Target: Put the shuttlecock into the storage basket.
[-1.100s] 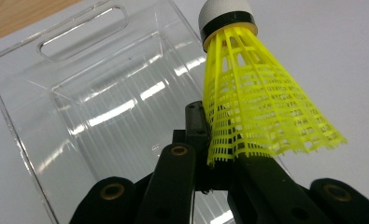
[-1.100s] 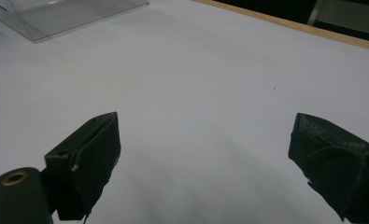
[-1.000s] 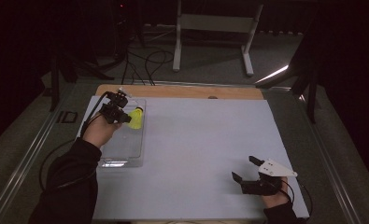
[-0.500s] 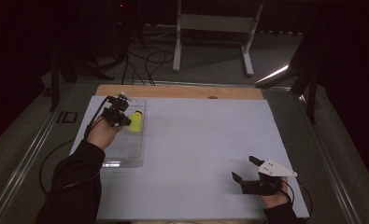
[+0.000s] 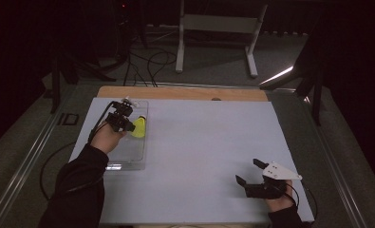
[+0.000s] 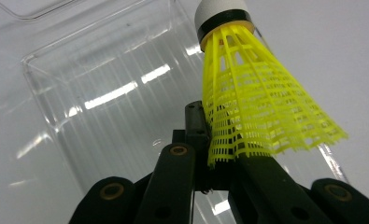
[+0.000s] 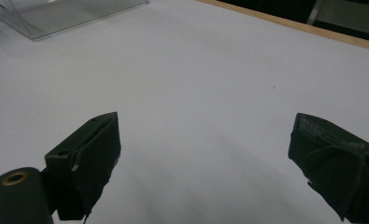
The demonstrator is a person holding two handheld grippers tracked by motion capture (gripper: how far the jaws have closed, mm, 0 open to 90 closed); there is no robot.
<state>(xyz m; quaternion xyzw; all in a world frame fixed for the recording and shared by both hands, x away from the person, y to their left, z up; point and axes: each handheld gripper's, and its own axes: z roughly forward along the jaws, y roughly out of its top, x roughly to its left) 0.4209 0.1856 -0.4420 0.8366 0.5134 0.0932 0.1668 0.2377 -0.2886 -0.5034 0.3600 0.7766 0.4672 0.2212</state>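
Since 1 second earlier, the left gripper (image 5: 128, 124) had drawn back a little toward the person, carrying the yellow shuttlecock (image 5: 139, 127) with it over the clear plastic tray (image 5: 128, 161). Its jaws were pinched narrowly on the open edge of the shuttlecock's mesh skirt (seen close in the left gripper view (image 6: 219, 163)), so the shuttlecock (image 6: 257, 102) stood out ahead of the tips with its white cork end pointing away from the gripper. The tray (image 6: 79, 93) lay just beyond and beneath the jaws, on the white table sheet (image 5: 209, 142).

The right gripper (image 5: 249, 175) had not shifted, resting well apart from the left one, near the person's edge of the sheet. Its 2 jaws stood wide with nothing between them, bare sheet (image 7: 196, 93) ahead of the gripper (image 7: 205, 154) and a corner of the tray (image 7: 56, 18) far off beyond its tips.
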